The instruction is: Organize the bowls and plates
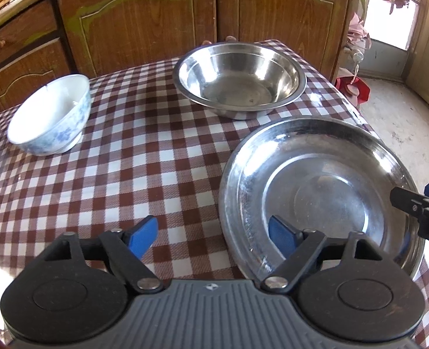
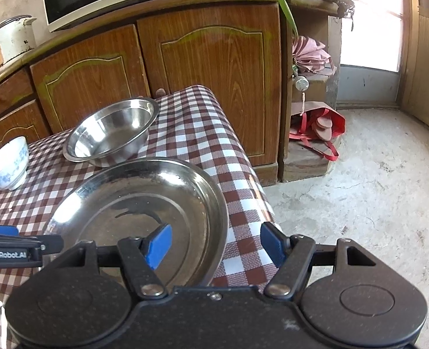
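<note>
**Both tools spread at the plate**

Left tool [image 1: 211,237] spread, straddling the near-left rim of the steel plate [image 1: 316,192], pads not pressing. Right tool [image 2: 214,245] spread, straddling its right rim. Plate lies at the worktop [image 1: 127,174] corner; steel bowl [image 1: 239,78] behind it, china bowl [image 1: 50,116] far left.

A shallow stainless-steel plate [image 1: 319,195] is seen upright at the table's near right corner — wide-rimmed, scuffed, empty, its edge reaching the table's side. Just behind it, a deeper stainless-steel bowl [image 1: 239,78] is set near the far edge, upright and empty. Well apart to the left, a white porcelain bowl [image 1: 50,116] with a blue floral pattern is placed on its foot — also empty.
</note>
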Tool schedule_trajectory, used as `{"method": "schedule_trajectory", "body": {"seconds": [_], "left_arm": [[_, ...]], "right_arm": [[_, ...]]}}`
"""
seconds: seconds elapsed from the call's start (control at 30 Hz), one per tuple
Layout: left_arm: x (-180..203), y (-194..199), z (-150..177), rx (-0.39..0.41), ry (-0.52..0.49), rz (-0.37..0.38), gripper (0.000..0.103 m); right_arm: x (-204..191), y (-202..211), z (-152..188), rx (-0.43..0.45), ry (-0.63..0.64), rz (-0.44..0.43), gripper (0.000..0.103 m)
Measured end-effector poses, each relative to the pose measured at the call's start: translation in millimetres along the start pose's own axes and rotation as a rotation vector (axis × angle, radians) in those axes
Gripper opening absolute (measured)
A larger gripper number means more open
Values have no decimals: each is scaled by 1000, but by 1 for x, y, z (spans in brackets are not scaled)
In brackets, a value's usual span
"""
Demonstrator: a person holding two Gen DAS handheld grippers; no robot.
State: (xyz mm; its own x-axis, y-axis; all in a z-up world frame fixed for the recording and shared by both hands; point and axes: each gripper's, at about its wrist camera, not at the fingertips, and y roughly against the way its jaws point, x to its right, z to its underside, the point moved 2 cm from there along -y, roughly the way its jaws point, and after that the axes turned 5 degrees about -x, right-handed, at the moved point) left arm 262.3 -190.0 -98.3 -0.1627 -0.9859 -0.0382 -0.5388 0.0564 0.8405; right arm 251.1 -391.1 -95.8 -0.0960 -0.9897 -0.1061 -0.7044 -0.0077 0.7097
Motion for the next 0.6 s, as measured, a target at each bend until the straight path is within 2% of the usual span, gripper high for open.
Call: {"method": "schedule_trajectory", "body": {"seconds": [0.13, 0.2, 0.33, 0.4, 0.43, 0.47, 0.6], "left_arm": [[0, -7, -2, -3, 1, 11, 80], [2, -10, -3, -6, -12, 16, 70], [6, -16, -4, -4, -39, 43, 63], [8, -15, -4, 8, -49, 56, 52], [9, -15, -4, 15, -57, 64, 49], [11, -15, -4, 20, -64, 73, 40], [8, -15, -4, 26, -49, 94, 37]], "right_arm": [[-2, -6, -1, -5, 3, -12, 80], [-4, -8, -1, -4, 11, -20, 80], [-5, -13, -1, -5, 13, -27, 79], [-5, -15, 0, -8, 8, -34, 73], [-5, -17, 0, -12, 7, -38, 65], [-6, -19, 0, -17, 8, -37, 54], [-7, -20, 0, -10, -3, -17, 42]]}}
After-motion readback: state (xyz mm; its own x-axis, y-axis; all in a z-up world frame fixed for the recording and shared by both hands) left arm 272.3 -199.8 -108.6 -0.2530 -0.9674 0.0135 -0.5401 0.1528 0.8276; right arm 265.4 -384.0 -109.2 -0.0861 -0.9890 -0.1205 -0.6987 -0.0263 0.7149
